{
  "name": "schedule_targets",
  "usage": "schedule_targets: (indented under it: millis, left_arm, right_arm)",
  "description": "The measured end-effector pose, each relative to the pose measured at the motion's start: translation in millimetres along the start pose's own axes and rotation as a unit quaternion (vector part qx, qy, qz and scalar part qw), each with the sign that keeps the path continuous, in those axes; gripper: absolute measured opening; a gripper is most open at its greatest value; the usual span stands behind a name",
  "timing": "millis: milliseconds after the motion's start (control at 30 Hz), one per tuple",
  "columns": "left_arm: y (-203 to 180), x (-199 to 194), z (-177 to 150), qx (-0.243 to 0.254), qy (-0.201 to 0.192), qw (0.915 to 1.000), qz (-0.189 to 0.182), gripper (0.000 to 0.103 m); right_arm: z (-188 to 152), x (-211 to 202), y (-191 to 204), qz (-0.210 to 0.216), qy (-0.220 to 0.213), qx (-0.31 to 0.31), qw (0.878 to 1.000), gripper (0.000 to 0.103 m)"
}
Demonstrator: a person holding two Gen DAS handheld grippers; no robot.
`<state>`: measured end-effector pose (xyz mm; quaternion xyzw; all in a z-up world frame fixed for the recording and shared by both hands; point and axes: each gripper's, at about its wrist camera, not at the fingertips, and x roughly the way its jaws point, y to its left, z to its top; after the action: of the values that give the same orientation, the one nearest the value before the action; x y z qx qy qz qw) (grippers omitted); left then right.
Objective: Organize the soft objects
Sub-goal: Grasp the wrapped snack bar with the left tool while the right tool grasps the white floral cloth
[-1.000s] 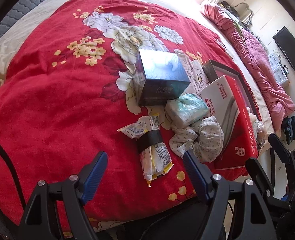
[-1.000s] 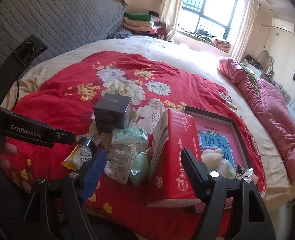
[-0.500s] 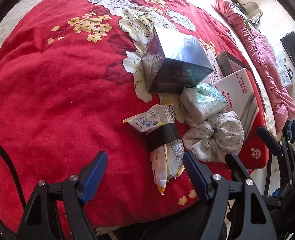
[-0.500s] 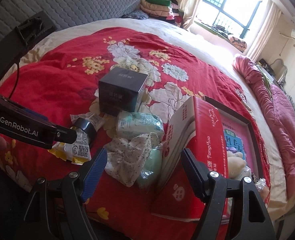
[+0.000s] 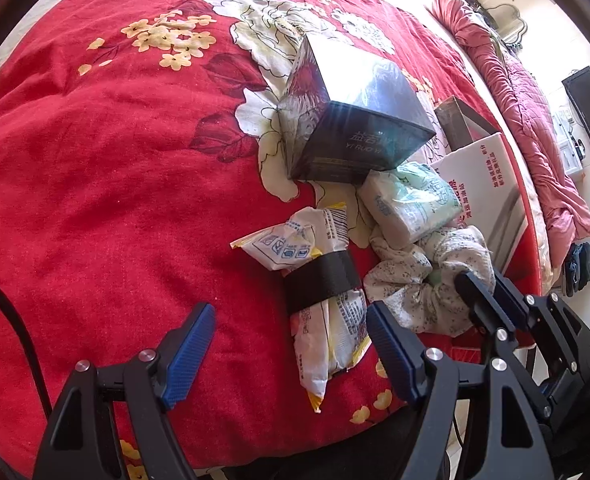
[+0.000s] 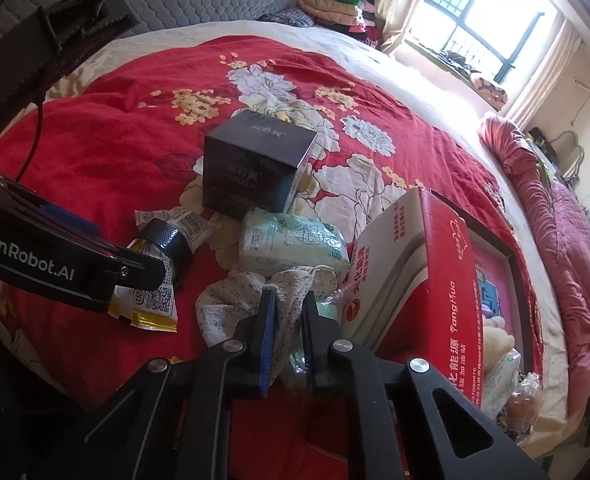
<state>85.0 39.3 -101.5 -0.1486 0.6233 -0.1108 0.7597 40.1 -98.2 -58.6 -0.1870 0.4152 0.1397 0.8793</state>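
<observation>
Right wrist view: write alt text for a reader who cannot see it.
The right gripper has just closed, pinching a floral cloth pouch on a red flowered quilt. Around it lie a tissue pack, a dark box and a red carton.

The right gripper's fingers cover the middle of the floral cloth, and the green thing at its 3 o'clock is mostly buried. The red box hides the tray's near side. The snack pack's label is too small to read.
</observation>
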Motion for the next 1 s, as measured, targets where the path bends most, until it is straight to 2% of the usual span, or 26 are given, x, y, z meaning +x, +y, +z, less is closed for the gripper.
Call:
schedule_targets:
  millis: [200, 267, 333, 367, 533, 667, 1000]
  left_arm:
    - [-7.8, 12.6, 8.1, -0.003, -0.003, 1.0, 0.005, 0.074]
    - [-9.9, 16.0, 9.8, -0.004, -0.006, 1.0, -0.002, 0.066]
    - [-10.7, 20.3, 11.4, -0.013, -0.009, 0.9996, -0.024, 0.045]
    - [-11.6, 23.4, 12.1, -0.015, -0.008, 0.9993, -0.032, 0.042]
    - [-16.1, 24.6, 11.5, -0.012, -0.025, 0.9989, -0.036, 0.039]
    - [-18.5, 9.0, 7.6, -0.007, -0.047, 0.9978, -0.046, 0.039]
    - [-41.0, -35.4, -2.4, 0.034, -0.092, 0.9948, -0.026, 0.039]
  right_arm:
    - [-4.5, -10.4, -21.8, 0.032, -0.024, 0.064, 0.997, 0.007]
    - [-5.1, -14.2, -27.5, 0.035, -0.029, 0.076, 0.996, 0.007]
    - [-5.7, -17.2, -30.1, 0.037, -0.033, 0.083, 0.995, 0.006]
    - [-6.2, -18.2, -31.2, 0.04, -0.034, 0.087, 0.995, 0.006]
    - [-6.8, -27.3, -34.8, 0.049, -0.046, 0.101, 0.993, 0.006]
    - [-5.0, -37.9, -40.3, 0.057, -0.061, 0.113, 0.99, 0.006]
    - [2.3, -66.6, -53.3, 0.043, -0.098, 0.128, 0.986, 0.006]
